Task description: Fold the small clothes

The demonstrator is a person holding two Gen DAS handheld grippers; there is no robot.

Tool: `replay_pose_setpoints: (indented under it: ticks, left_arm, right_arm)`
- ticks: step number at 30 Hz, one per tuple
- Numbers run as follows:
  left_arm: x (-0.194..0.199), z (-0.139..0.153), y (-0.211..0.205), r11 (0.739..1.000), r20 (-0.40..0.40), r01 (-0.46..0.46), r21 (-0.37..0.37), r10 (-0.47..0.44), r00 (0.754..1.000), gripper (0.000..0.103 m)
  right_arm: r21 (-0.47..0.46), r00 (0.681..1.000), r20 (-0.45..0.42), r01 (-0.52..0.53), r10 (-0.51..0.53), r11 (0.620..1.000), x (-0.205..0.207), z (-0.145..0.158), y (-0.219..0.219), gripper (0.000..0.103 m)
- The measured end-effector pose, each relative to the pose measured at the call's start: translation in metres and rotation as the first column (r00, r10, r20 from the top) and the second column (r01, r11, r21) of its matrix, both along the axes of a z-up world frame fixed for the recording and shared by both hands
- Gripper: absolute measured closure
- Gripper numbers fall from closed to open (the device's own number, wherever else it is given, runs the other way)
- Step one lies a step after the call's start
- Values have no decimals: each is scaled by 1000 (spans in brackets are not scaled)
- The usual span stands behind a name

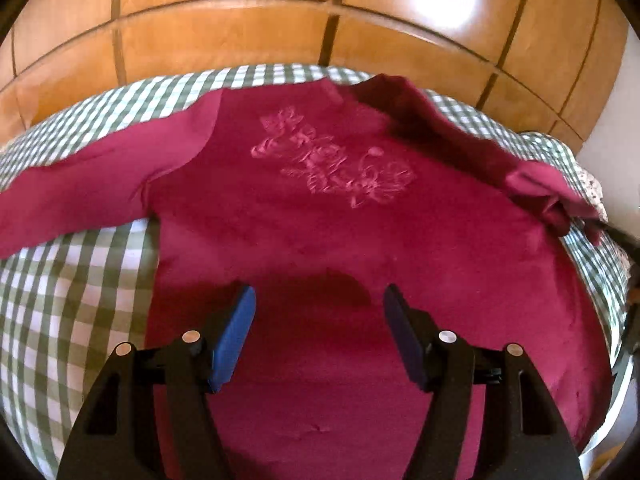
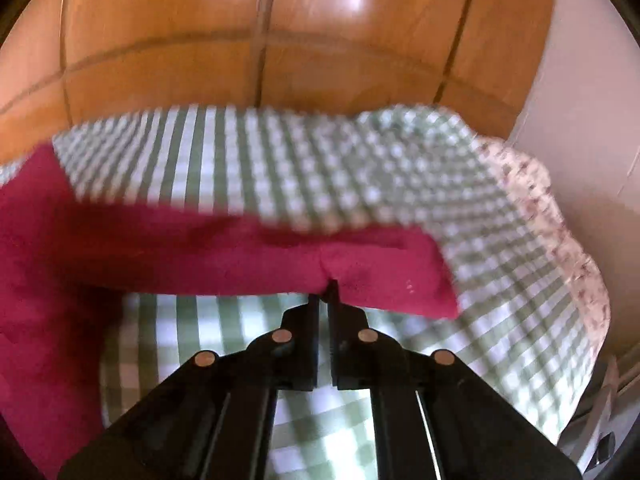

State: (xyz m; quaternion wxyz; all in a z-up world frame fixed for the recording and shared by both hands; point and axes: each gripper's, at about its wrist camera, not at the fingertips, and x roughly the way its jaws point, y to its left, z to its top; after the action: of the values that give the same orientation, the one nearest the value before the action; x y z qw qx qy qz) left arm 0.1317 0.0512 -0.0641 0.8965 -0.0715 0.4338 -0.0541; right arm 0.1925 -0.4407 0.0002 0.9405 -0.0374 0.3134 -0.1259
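Note:
A small crimson long-sleeved top (image 1: 320, 216) with an embossed flower pattern lies spread on a green-and-white checked cloth (image 1: 68, 300). Its one sleeve stretches to the left; the other sleeve (image 1: 532, 184) is bunched at the right. My left gripper (image 1: 320, 300) hovers over the top's lower middle, its blue pads wide apart with nothing between them. In the right wrist view my right gripper (image 2: 325, 292) is shut on the edge of the crimson sleeve (image 2: 360, 264) near its cuff, lifting it off the checked cloth (image 2: 360, 168).
Glossy wooden cupboard doors (image 1: 280, 12) stand behind the checked surface. A floral-patterned fabric edge (image 2: 560, 240) shows at the right side of the cloth, with a pale wall (image 2: 592, 100) beyond it.

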Motion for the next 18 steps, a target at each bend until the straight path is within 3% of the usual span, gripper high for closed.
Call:
replay_pose_setpoints:
  ticks: [6, 11, 13, 14, 16, 18]
  left_arm:
    - [-4, -7, 0, 1000, 7, 4, -6, -4, 1000, 34]
    - [-4, -10, 2, 1000, 8, 10, -23, -10, 1000, 31]
    - [-5, -10, 2, 1000, 9, 13, -25, -12, 1000, 31]
    - [-6, -8, 3, 999, 8, 13, -30, -12, 1000, 31]
    - [-11, -3, 7, 998, 5, 15, -63, -15, 1000, 31]
    - [-20, 4, 16, 996, 4, 8, -91, -7, 1000, 31]
  right_arm:
    - [-98, 989, 53, 141, -137, 985, 14, 55, -51, 103]
    - [-95, 957, -15, 286, -289, 954, 61, 53, -100, 102]
    - [-32, 942, -21, 335, -335, 942, 66, 46, -115, 68]
    - [-10, 935, -4, 354, -354, 935, 61, 44, -118, 35]
    - [43, 943, -11, 333, -333, 942, 49, 38, -116, 33]
    - [145, 969, -53, 245, -240, 959, 29, 27, -106, 33]
